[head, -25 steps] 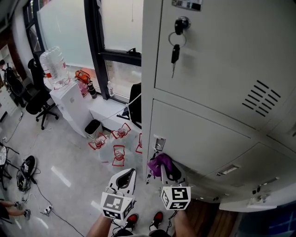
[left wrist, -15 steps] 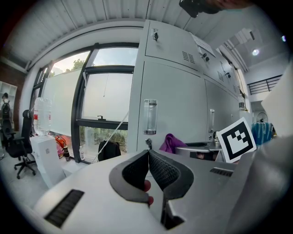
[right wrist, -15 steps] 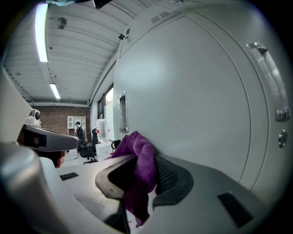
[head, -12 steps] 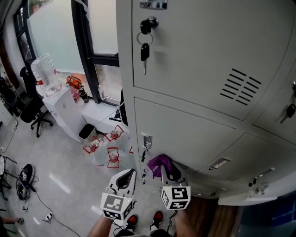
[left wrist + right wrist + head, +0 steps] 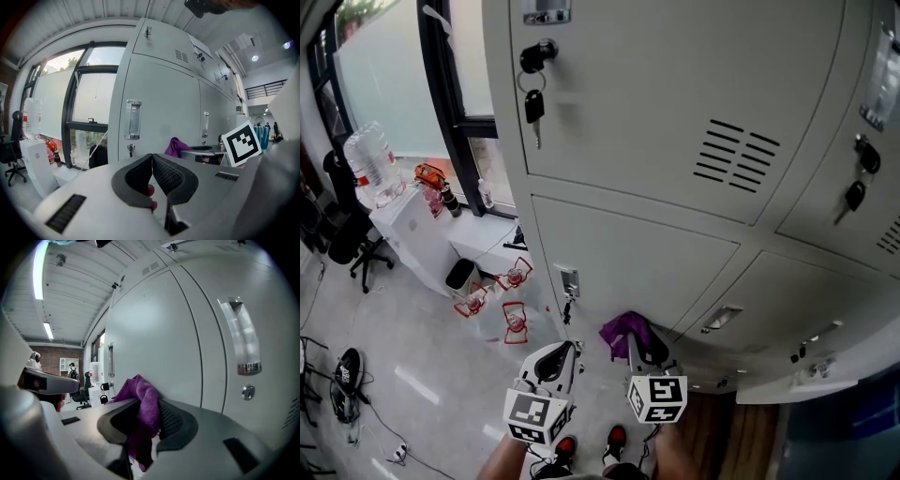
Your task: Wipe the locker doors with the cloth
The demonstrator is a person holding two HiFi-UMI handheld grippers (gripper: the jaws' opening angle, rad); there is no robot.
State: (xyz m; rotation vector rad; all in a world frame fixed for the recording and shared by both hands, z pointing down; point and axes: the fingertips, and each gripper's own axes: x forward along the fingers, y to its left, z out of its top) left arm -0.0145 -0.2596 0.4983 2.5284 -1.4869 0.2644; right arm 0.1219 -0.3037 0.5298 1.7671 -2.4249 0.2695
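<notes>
More locker doors now fill the view, ready for wiping. Right gripper jaws clamp the cloth; left gripper jaws touch, empty

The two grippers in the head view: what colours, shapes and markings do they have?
The left gripper and the right gripper have smooth, rounded, pale grey-white shells. Each carries a cube with black-and-white square markers, the left cube and the right cube. The claw pads are curved, black and finely textured. No cables or sleeves show.
</notes>
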